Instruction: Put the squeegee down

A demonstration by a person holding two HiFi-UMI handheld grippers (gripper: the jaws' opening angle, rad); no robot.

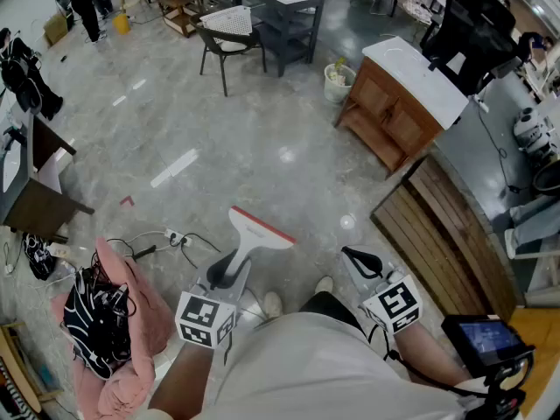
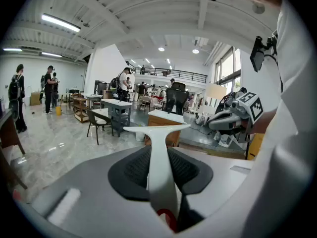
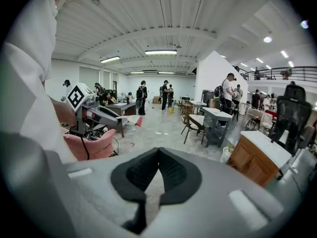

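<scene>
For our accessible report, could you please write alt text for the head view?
The left gripper holds a white squeegee by its handle above the grey floor, red-edged blade forward; the right gripper beside it has its jaws together, empty. A wooden cabinet stands further off.

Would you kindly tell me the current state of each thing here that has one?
squeegee: held in the air by its handle, blade end pointing away from the person.
left gripper: jaws shut on the squeegee's handle.
right gripper: jaws shut, empty.
screen: lit.
</scene>
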